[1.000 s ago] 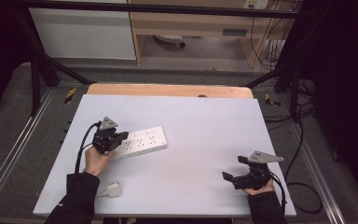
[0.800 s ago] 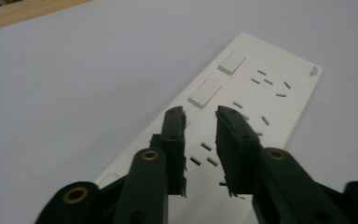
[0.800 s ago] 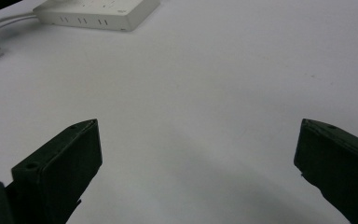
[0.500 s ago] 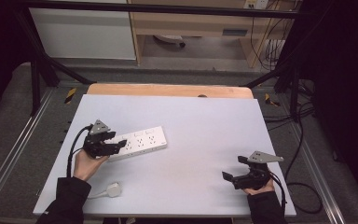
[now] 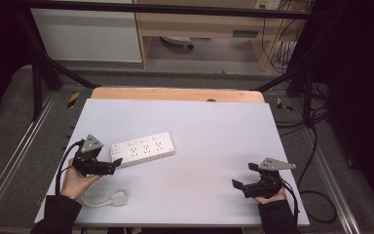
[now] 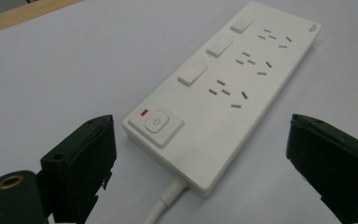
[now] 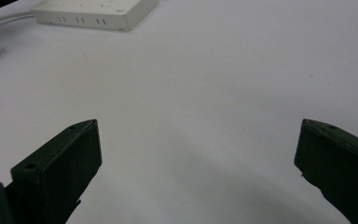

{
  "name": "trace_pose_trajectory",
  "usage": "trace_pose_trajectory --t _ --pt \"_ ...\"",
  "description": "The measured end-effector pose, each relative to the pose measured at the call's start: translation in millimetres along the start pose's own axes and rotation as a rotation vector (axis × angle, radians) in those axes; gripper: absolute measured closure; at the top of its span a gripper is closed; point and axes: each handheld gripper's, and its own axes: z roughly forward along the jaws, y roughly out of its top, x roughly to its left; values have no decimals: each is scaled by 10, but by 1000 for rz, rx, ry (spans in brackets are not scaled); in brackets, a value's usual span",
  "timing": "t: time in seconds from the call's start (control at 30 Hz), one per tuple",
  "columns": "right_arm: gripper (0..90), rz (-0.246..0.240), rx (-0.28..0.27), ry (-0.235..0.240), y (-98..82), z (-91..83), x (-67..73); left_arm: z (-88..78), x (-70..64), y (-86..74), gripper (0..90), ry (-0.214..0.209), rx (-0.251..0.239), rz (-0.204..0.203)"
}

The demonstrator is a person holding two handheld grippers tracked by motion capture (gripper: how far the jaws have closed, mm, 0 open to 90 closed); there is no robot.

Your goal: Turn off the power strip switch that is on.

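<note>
A white power strip [image 5: 142, 149] lies flat on the pale table [image 5: 214, 126], left of the middle. Its cord curls toward the front edge and ends in a white plug [image 5: 118, 198]. My left gripper [image 5: 117, 163] sits just off the strip's left end. Its jaws have just been opening, and they stand wide apart with nothing pressed between them. In the left gripper view the power strip [image 6: 223, 88] shows its round power button [image 6: 156, 122] beside a red light, just ahead of my left gripper [image 6: 200, 135]. My right gripper [image 5: 241, 183] rests open near the front right corner, with bare table between its jaws [image 7: 199, 135].
A wooden strip [image 5: 175, 93] borders the table's far edge. Metal rails [image 5: 9, 161] run along both sides, and cables [image 5: 316, 146] trail on the floor at the right. The right gripper view catches the power strip [image 7: 98, 11] far off at its upper left.
My left gripper has drawn back to the left, off the strip's switch end, and its jaws have opened. The strip has stayed put and the right gripper has kept still.
</note>
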Motion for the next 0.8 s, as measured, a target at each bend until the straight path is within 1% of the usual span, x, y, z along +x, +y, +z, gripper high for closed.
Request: trace_pose_trajectory --t 0.1,0.17,0.23,0.43,0.53,0.6,0.7,0.8 --pt "11 3 1 -1 0 -1 0 -46 -8 -90 82 -5 -4 6" --pt "12 2 2 -1 -1 2 0 -68 -12 -150 81 -13 -13 -3" --pt "11 1 2 -1 -2 4 1 -81 -18 -207 82 -20 -17 -2" --pt "11 2 3 0 -3 4 2 -54 -31 -368 82 -23 3 2" --pt "11 -1 5 -1 -5 7 2 -47 -30 -417 82 -8 15 14" --pt "11 -2 6 -1 -6 5 3 -41 -25 -452 82 -19 11 6" --pt "11 0 9 -2 -7 7 4 -32 -18 -501 82 -23 11 4" --pt "11 -1 12 0 -8 12 5 -31 -4 -532 82 -29 9 -8"
